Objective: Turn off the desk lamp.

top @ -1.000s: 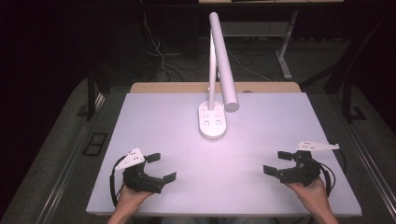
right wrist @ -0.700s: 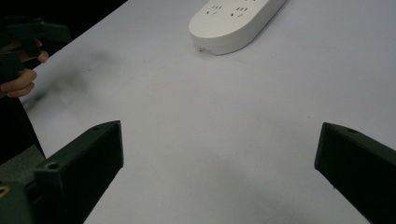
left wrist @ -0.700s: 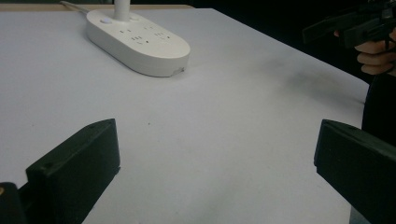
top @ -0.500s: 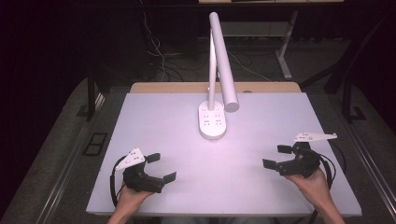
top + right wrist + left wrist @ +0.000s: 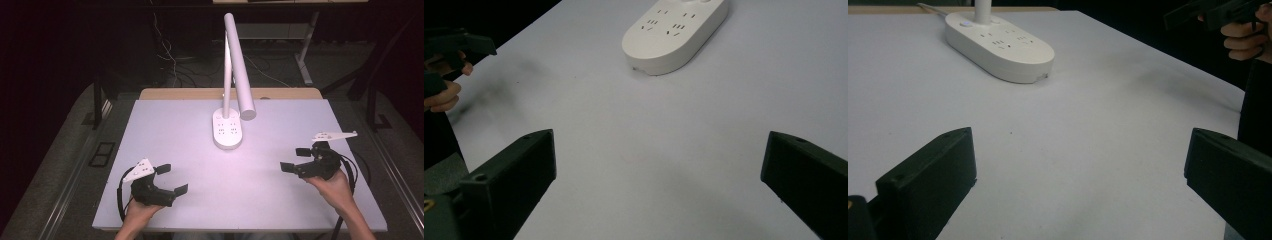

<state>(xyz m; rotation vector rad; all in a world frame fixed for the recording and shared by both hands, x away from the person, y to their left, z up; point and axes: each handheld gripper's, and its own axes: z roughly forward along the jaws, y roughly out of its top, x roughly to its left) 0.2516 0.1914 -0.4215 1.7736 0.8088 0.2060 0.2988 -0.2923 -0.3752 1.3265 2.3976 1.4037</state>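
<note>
Dark floor and tangled cables surround a pale worktop (image 5: 165, 130), lit from above by a white desk lamp.

Left tool (image 5: 172, 179) sits near the worktop's front edge, well to the left of the lamp base (image 5: 228, 130) and nearer the person than it. Its two black jaws stand spread wide apart with nothing between them; in the left gripper view bare worktop lies between the jaws. A grey three-cornered plate tops it, and a black cable loops behind the left hand (image 5: 140, 212) that grips it.

Right tool (image 5: 296, 159) is held on the other side of the lamp base, well to its right and also nearer the person. Its jaws are likewise released, spread wide and gripping nothing, and they point in toward the middle of the worktop. The right hand (image 5: 332, 186) holds it from behind, with the cable trailing around the wrist.

Between and beyond the two tools stands the lamp base, an oval white block with sockets on its top, resting flat on the worktop close to the far edge. A thin upright stem rises from its back end, and the long tubular lamp head (image 5: 239, 67) slants down above it. Both tools are well apart from the base and touch nothing on the worktop.
</note>
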